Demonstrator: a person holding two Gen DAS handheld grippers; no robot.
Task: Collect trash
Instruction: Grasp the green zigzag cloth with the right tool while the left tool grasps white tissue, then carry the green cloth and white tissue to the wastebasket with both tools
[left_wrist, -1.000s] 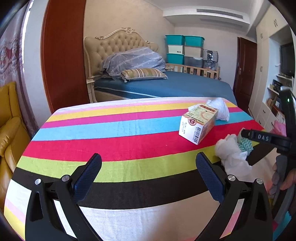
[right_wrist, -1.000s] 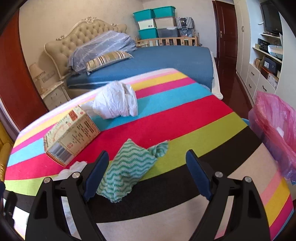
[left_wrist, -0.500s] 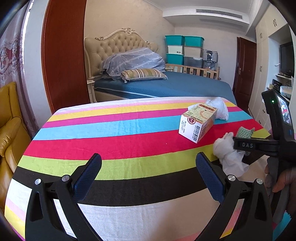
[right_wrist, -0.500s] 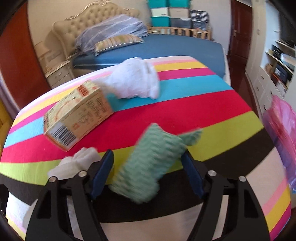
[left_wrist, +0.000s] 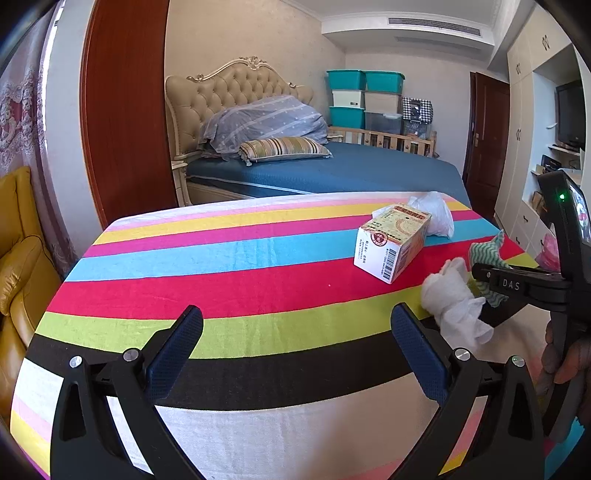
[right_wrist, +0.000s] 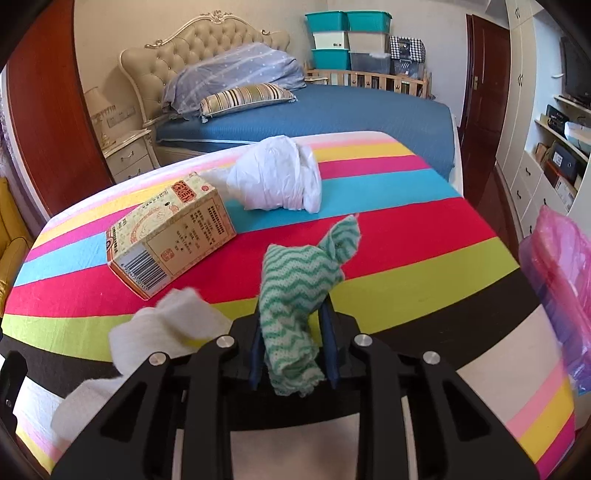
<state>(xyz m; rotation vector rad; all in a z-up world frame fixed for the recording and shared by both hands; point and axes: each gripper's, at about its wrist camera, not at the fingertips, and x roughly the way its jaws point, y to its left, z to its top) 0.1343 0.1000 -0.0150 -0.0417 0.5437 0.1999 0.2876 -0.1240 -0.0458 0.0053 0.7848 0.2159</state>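
Note:
My right gripper (right_wrist: 293, 328) is shut on a green-and-white wavy cloth (right_wrist: 299, 280), whose free end sticks up above the striped table (right_wrist: 406, 229). The same cloth (left_wrist: 485, 254) shows in the left wrist view, pinched in the right gripper (left_wrist: 491, 284) at the table's right edge. A crumpled white tissue (right_wrist: 166, 328) lies just left of that gripper, also seen as a white tissue (left_wrist: 454, 302). A cardboard box (right_wrist: 170, 232) and a white plastic bag (right_wrist: 277, 179) lie farther back. My left gripper (left_wrist: 295, 347) hangs open over the near stripes, holding nothing.
A pink trash bag (right_wrist: 557, 288) hangs beside the table's right edge. Behind the table stands a bed (left_wrist: 332, 170) with pillows, storage bins (left_wrist: 365, 96) and a door. A yellow armchair (left_wrist: 18, 266) is at the left. A hand (left_wrist: 565, 362) holds the right gripper.
The right gripper's jaws closed onto the green cloth, which now stands bunched up between them. The left gripper has stayed in place.

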